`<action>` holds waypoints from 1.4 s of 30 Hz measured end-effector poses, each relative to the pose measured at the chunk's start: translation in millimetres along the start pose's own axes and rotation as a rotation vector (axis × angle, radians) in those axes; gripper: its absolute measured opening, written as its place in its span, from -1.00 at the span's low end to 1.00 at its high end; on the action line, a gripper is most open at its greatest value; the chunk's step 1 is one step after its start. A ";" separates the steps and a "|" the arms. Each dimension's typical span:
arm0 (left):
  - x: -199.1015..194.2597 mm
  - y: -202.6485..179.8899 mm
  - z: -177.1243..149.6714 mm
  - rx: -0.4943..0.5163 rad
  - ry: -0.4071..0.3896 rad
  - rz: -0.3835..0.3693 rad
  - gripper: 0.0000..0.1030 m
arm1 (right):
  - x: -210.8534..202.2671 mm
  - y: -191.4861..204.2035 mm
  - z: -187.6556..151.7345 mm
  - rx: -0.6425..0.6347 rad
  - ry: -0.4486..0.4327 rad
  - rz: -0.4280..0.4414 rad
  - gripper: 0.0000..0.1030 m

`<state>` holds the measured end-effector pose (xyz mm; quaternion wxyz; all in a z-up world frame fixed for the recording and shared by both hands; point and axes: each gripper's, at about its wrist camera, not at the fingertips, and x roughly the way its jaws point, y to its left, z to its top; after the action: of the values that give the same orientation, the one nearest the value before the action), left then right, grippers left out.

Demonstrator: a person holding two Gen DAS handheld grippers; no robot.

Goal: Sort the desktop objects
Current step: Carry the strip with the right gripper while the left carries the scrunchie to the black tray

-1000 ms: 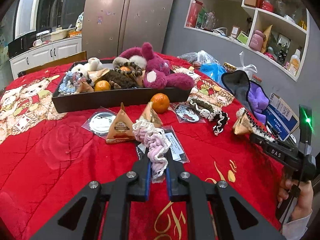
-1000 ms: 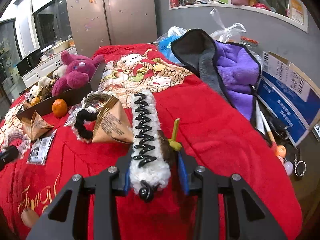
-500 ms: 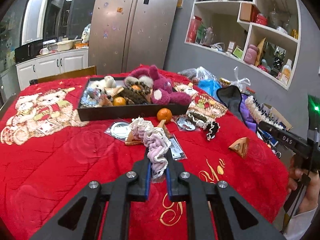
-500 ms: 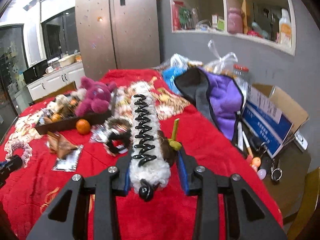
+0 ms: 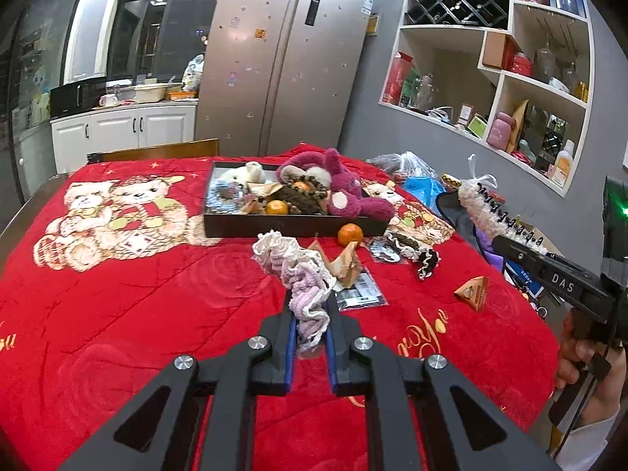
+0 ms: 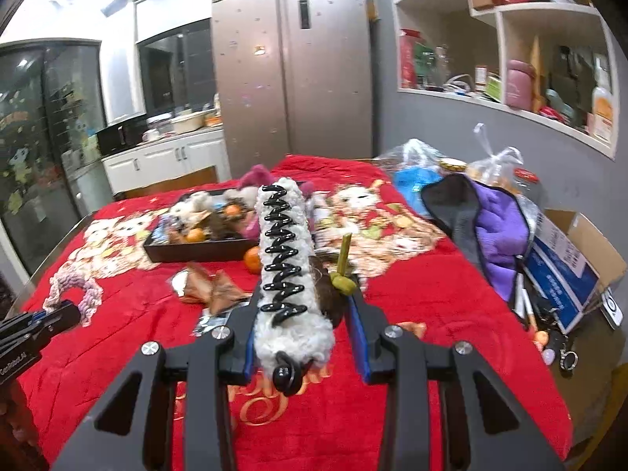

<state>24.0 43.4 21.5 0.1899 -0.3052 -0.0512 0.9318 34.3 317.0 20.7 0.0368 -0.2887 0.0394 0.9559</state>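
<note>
My left gripper (image 5: 310, 331) is clamped on a crocheted scrunchie (image 5: 300, 274), cream and lilac, which bunches up from between the blue pads toward 12 o'clock and hangs clear above the red blanket (image 5: 137, 314) covering the bench. My right gripper (image 6: 300, 333) is clamped on a fluffy white hair clip (image 6: 288, 263) with black zigzag teeth — something brown with a green stem (image 6: 341, 263) is wedged beside it against the right-hand pad, and I cannot tell what it is.

From the left wrist view, the black tray (image 5: 290, 225) sits at 12 o'clock, well beyond the scrunchie, holding a magenta plush toy (image 5: 341, 192), a white plush (image 5: 245, 172), an orange and beads. A loose orange (image 5: 350, 234) lies just outside the tray's front wall at about 1 o'clock. Near it are two folded paper pyramids (image 5: 345, 265), a flat packet (image 5: 359, 294) beneath them, and a black-and-white scrunchie (image 5: 426, 261) further right. A third paper pyramid (image 5: 473, 293) rests alone at 2 o'clock, apart from the rest.
</note>
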 end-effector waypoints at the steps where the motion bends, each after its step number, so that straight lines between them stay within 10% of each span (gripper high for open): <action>1: -1.9 1.8 -0.5 -0.003 -0.001 0.004 -0.77 | 0.8 7.6 -0.4 -0.011 0.004 0.017 -0.27; 20: 12.1 28.4 59.0 0.026 -0.016 0.036 -0.77 | 55.3 68.9 36.3 -0.021 0.057 0.232 -0.27; 29: 93.6 35.6 140.1 0.064 0.040 0.036 -0.77 | 136.3 90.7 114.6 -0.029 0.108 0.279 -0.27; 42: 217.0 67.0 154.9 0.094 0.169 0.021 -0.77 | 291.6 113.3 153.2 -0.028 0.229 0.255 -0.27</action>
<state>-249.7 68.3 13.4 0.1981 -0.3738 0.0122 0.9060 -302.5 233.0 -7.7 -0.0934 -0.3891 0.0663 0.9141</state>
